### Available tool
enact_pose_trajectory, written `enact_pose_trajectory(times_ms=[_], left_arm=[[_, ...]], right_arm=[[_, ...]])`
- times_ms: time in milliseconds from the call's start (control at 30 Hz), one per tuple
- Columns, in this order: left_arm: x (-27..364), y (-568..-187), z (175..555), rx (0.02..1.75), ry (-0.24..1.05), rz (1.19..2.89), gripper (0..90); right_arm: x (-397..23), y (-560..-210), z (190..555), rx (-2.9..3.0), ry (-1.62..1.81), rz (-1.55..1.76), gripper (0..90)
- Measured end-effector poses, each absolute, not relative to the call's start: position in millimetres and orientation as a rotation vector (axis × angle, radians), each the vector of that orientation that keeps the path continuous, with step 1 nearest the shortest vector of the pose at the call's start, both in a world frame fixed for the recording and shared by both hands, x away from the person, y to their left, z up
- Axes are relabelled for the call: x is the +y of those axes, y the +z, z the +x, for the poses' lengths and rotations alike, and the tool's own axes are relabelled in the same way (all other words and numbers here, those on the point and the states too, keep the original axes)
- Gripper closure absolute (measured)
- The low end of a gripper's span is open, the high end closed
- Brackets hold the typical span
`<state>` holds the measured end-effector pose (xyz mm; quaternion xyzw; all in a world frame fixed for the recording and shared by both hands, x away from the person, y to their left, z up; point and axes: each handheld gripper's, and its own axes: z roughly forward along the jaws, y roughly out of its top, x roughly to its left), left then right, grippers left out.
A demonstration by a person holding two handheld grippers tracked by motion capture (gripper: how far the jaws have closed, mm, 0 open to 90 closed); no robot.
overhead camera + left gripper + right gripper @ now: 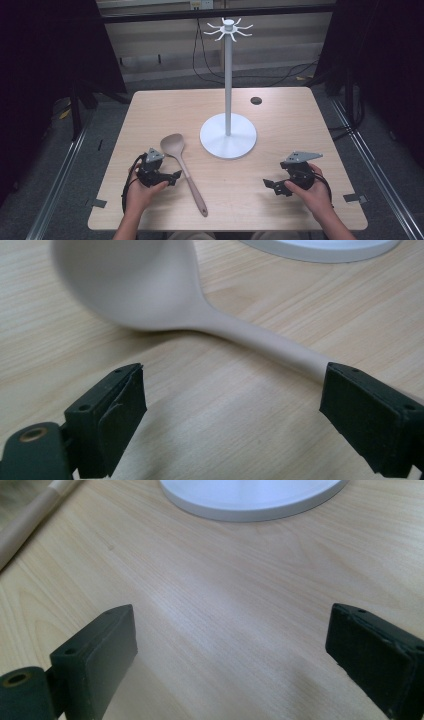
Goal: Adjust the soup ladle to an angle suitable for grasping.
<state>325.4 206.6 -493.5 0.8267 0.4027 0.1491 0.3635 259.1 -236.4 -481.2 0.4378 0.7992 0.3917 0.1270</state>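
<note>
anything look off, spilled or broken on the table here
Nothing stands out. The spoon lies flat and whole on the table, the white stand is upright, and no spill shows. Both tools are open and hold nothing.

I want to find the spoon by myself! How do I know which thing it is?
Start at the tall white metal hook stand standing mid-table. Just left of its round base lies the long beige spoon, flat on the pale wooden table beside the left gripper. Nothing else there is beige.
</note>
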Motion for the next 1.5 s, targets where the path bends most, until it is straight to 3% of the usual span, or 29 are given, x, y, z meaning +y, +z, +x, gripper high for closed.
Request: enact_pose_trajectory(times_ms=[467,600,633,733,800,833,1067,1500], left_arm=[[192,-490,317,0.916,0.31,2.211,21.0],[189,-489,313,0.888,0.281,2.246,40.1],[188,-488,312,0.886,0.278,2.254,40.1],[186,-484,310,0.866,0.223,2.261,59.0],[186,-483,309,0.855,0.215,2.263,63.3],[185,-482,309,0.856,0.202,2.266,71.8],[179,-483,307,0.802,0.115,2.317,89.3],[179,-486,307,0.778,0.088,2.322,90.0]], right_arm=[[-235,-483,262,2.329,1.147,1.277,5.9],[-234,-483,264,2.328,1.152,1.271,5.9],[-234,-483,264,2.328,1.152,1.271,5.9],[-232,-483,264,2.336,1.153,1.26,5.9],[-231,-483,264,2.338,1.153,1.257,5.9],[-231,-483,265,2.338,1.156,1.261,5.9],[-230,-483,265,2.341,1.157,1.267,5.9],[-232,-483,265,2.328,1.162,1.281,5.9]])
